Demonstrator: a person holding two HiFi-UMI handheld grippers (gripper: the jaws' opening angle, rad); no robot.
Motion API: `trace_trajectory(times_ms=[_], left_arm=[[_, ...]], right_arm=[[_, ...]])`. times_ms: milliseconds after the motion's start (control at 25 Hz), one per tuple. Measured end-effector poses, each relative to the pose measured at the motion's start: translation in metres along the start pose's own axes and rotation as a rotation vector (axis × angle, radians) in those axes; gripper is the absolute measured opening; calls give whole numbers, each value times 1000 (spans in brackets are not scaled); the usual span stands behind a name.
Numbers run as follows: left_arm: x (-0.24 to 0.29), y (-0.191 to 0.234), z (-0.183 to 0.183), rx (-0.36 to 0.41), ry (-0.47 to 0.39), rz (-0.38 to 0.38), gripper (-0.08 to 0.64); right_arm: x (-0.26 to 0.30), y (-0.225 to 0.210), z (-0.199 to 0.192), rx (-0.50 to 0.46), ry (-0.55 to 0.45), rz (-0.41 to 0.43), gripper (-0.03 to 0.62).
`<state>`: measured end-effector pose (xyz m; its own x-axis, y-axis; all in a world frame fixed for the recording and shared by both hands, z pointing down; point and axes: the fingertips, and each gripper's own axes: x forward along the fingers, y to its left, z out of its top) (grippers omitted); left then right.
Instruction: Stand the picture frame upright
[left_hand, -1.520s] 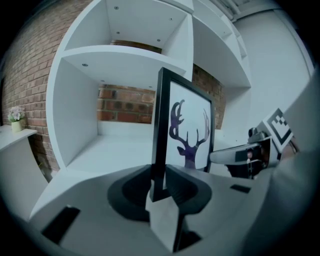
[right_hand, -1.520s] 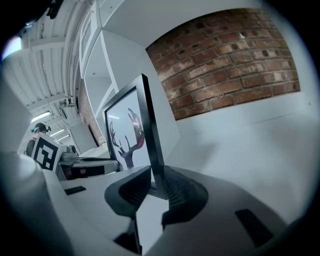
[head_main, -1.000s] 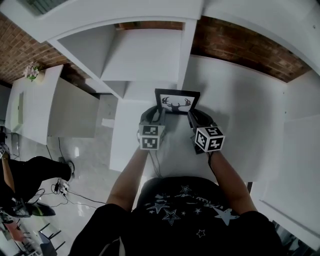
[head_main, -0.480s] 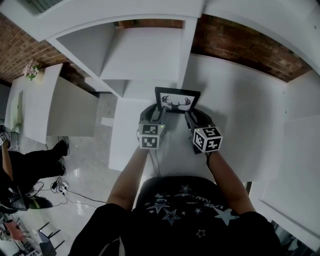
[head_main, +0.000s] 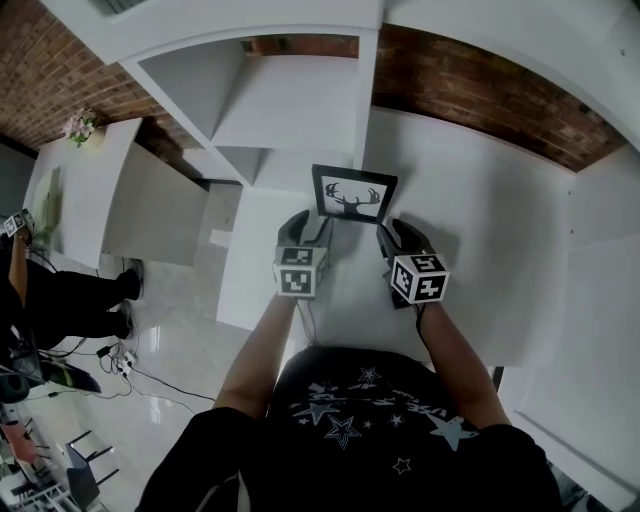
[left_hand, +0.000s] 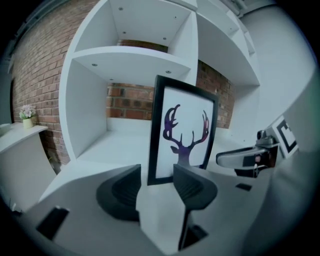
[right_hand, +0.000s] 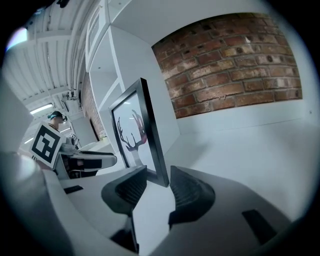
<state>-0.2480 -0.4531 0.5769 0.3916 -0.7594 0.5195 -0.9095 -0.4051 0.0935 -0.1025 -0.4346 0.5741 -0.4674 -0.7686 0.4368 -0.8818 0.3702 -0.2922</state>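
While the black-edged rectangular picture frame (head_main: 354, 194) stands upright on the smooth white tabletop (head_main: 480, 230), the left gripper (head_main: 312, 228) and right gripper (head_main: 393, 233) flank its lower corners. Their ribbed dark jaws have just been opening, each straddling a frame corner without pressing it. A boxy white shelf unit (head_main: 290, 110) rises behind, against rough brick wall (head_main: 470, 85).

The right gripper (right_hand: 157, 175) had just been opening its jaws, which stood apart with the near lower corner of the black picture frame (right_hand: 135, 130) between their tips, unclamped. The frame stood upright on the white worktop (right_hand: 250, 155), antler print facing left toward the left gripper (right_hand: 107, 161). A brick wall (right_hand: 230, 65) rose behind.
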Motion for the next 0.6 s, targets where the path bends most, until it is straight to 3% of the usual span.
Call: trace_trajectory(times_ms=[600], left_arm=[[-53,-59,-2,-34,-58,45,183]], right_arm=[[-62,0,7,-28,-56,81,138]])
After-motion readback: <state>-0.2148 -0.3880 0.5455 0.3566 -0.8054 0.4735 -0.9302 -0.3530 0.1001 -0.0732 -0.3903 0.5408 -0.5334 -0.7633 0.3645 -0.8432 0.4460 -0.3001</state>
